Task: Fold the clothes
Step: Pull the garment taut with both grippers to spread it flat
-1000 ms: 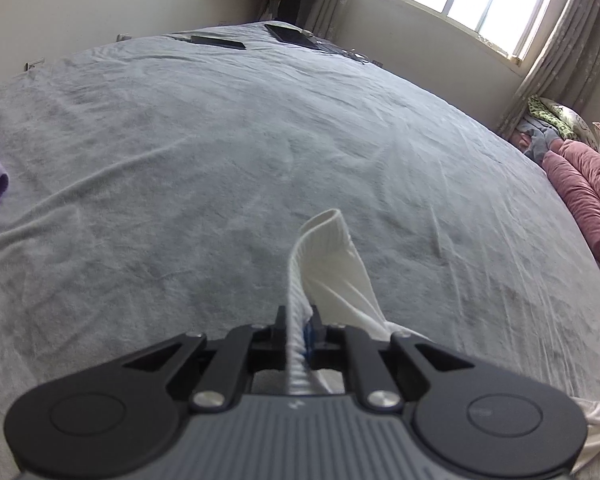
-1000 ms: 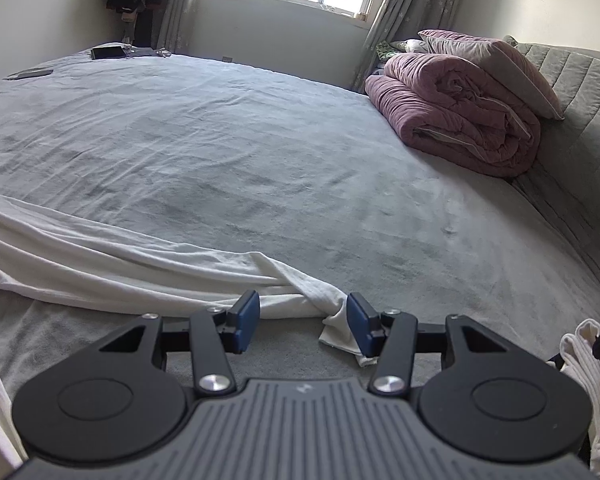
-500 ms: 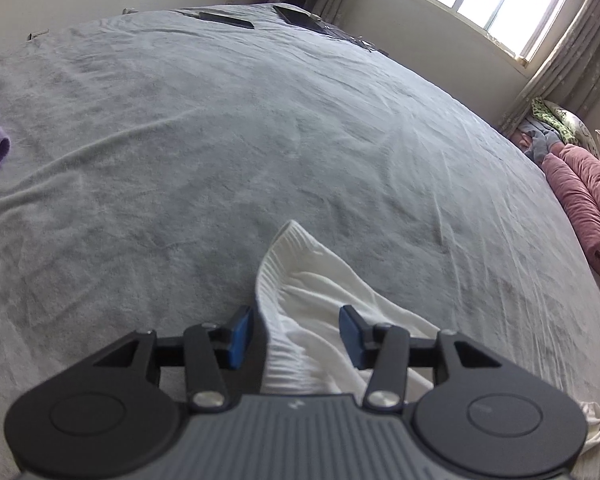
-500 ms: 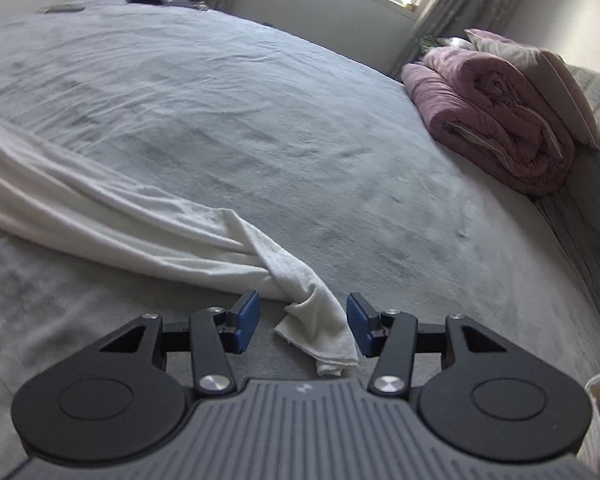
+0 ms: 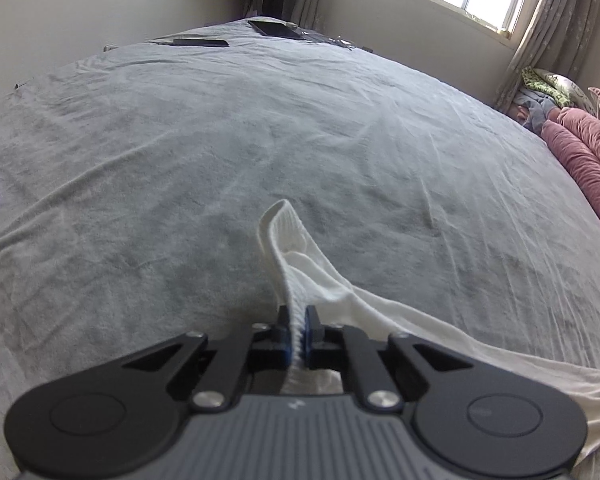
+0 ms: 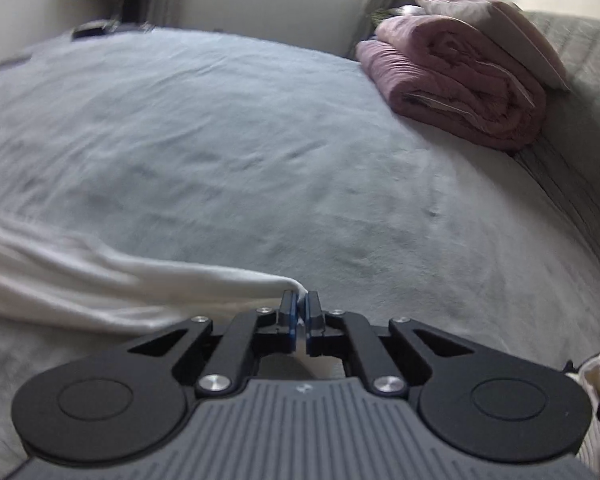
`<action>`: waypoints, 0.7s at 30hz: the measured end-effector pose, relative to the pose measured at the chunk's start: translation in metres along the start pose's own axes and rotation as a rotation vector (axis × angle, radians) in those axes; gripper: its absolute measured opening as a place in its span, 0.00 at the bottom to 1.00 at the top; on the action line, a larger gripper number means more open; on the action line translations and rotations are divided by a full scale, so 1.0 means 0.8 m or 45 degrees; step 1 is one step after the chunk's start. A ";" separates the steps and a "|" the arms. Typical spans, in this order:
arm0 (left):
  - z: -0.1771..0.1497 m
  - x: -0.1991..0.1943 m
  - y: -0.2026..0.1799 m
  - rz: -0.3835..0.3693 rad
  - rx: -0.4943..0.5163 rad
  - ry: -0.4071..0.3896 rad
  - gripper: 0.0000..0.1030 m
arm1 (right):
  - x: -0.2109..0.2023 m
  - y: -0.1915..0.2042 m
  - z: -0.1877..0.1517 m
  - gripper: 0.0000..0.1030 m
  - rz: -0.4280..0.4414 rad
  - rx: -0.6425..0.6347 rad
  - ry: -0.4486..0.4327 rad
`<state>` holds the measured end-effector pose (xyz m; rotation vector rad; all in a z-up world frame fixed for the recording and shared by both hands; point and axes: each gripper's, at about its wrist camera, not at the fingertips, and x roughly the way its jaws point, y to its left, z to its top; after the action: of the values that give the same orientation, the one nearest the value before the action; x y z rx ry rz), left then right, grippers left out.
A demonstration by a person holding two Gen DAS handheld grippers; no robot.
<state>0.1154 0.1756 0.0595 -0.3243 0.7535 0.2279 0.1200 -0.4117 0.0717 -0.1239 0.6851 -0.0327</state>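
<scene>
Left gripper [image 5: 299,326] clamped on the ribbed hem of the white garment [image 5: 400,320], a loop of hem standing up just beyond the pads. Right gripper [image 6: 299,312] pinched shut on a corner of the same white garment [image 6: 100,292]. Half a second back, both stood apart with cloth loose between the pads; now closed on it. Stretched long across the near edge of the grey bed [image 5: 260,140], running left to right between the two grippers. Farther right, folded pink quilt [image 6: 452,84].
</scene>
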 end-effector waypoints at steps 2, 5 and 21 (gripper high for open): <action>0.002 -0.003 0.001 -0.014 -0.012 -0.014 0.05 | -0.022 -0.022 0.011 0.03 0.076 0.152 -0.047; 0.002 -0.001 -0.004 -0.009 -0.004 -0.023 0.05 | -0.037 -0.039 0.021 0.03 0.149 0.292 -0.065; 0.008 -0.003 -0.011 -0.033 -0.045 -0.104 0.05 | -0.048 -0.041 0.024 0.00 0.029 0.198 -0.087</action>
<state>0.1205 0.1696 0.0672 -0.3558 0.6649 0.2289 0.1026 -0.4397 0.1150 0.0321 0.6134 -0.0598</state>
